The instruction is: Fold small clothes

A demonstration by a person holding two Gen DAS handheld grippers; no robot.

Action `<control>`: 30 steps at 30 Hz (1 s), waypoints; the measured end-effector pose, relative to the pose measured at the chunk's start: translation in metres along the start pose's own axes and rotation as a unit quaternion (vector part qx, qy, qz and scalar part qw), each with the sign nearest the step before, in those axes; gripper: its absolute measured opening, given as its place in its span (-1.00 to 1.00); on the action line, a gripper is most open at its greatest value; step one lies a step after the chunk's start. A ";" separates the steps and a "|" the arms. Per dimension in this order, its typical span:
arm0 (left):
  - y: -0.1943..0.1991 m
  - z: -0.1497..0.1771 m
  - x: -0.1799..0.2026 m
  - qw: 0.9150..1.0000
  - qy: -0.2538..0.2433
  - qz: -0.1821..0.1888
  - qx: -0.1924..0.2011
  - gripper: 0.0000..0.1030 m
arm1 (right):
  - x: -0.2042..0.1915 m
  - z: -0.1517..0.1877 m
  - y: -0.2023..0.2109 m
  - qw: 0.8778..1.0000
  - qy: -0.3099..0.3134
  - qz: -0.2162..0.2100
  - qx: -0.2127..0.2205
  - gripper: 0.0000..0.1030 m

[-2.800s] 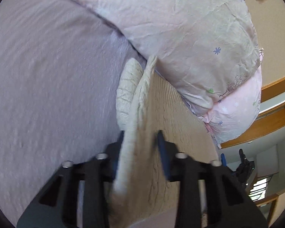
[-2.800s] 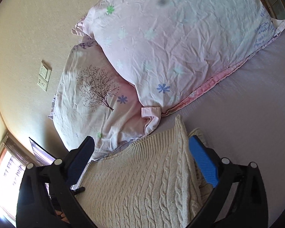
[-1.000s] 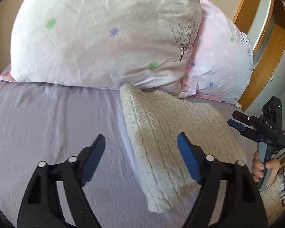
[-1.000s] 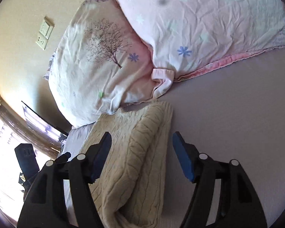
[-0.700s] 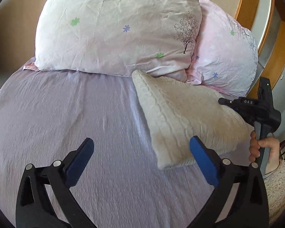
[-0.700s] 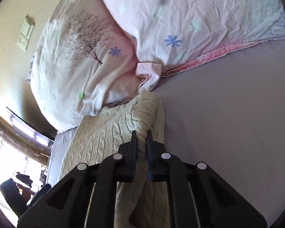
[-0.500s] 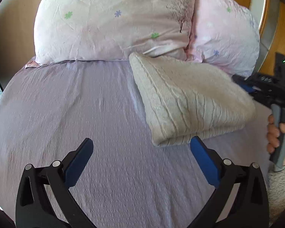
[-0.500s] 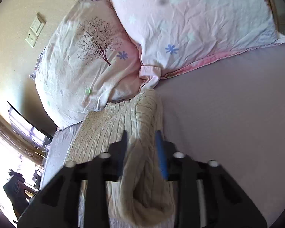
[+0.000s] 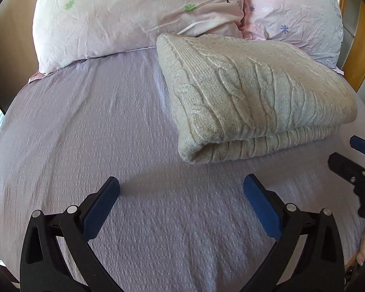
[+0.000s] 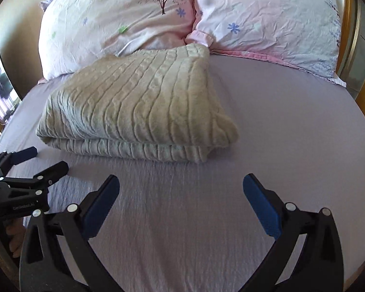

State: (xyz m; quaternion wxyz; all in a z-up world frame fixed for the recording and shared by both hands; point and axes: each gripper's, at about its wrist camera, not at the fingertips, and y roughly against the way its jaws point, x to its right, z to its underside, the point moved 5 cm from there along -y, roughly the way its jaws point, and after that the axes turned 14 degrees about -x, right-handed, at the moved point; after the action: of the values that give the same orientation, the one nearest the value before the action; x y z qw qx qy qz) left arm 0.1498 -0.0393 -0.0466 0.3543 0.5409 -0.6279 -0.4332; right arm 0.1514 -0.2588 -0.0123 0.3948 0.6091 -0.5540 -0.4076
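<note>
A cream cable-knit sweater [image 9: 250, 92] lies folded in a thick rectangle on the lilac bedsheet [image 9: 85, 133], its far edge against the pillows. It also shows in the right wrist view [image 10: 138, 107]. My left gripper [image 9: 181, 194] is open and empty, held back from the sweater's near edge. My right gripper [image 10: 181, 192] is open and empty, also back from the sweater. Each gripper shows at the edge of the other's view: the right one [image 9: 352, 160] and the left one [image 10: 34, 160], both open.
Two pale pink floral pillows [image 9: 138, 12] [image 10: 267, 17] lean at the head of the bed. A wooden headboard [image 9: 360, 56] runs along the right. The bed's edge is near the right gripper in the left wrist view.
The right gripper let go of the sweater and opened. Both grippers pulled back, and the folded sweater now lies flat on the sheet.
</note>
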 end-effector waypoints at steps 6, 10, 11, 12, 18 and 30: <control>0.000 0.000 -0.001 1.000 0.000 0.001 0.009 0.97 | -0.011 0.001 -0.018 0.999 0.009 0.020 -0.025 0.96; 0.000 0.001 -0.001 1.000 -0.002 0.001 0.011 0.97 | -0.012 0.002 -0.018 0.999 0.008 0.022 -0.023 0.96; 0.000 0.001 -0.001 1.000 -0.002 0.001 0.012 0.97 | -0.012 0.002 -0.018 0.999 0.008 0.022 -0.023 0.96; 0.000 0.001 -0.001 1.000 -0.002 0.001 0.012 0.97 | -0.012 0.002 -0.018 0.999 0.008 0.022 -0.023 0.96; -0.001 0.001 -0.001 1.000 -0.002 0.001 0.012 0.97 | -0.012 0.002 -0.018 0.999 0.008 0.022 -0.023 0.96; -0.001 0.001 -0.001 1.000 -0.002 0.001 0.012 0.97 | -0.012 0.001 -0.018 0.999 0.008 0.022 -0.023 0.96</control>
State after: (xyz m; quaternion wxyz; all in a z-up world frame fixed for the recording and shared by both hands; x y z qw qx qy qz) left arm 0.1491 -0.0383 -0.0476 0.3470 0.5438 -0.6340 -0.4265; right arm 0.1560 -0.2456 -0.0292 0.4217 0.5910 -0.5545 -0.4067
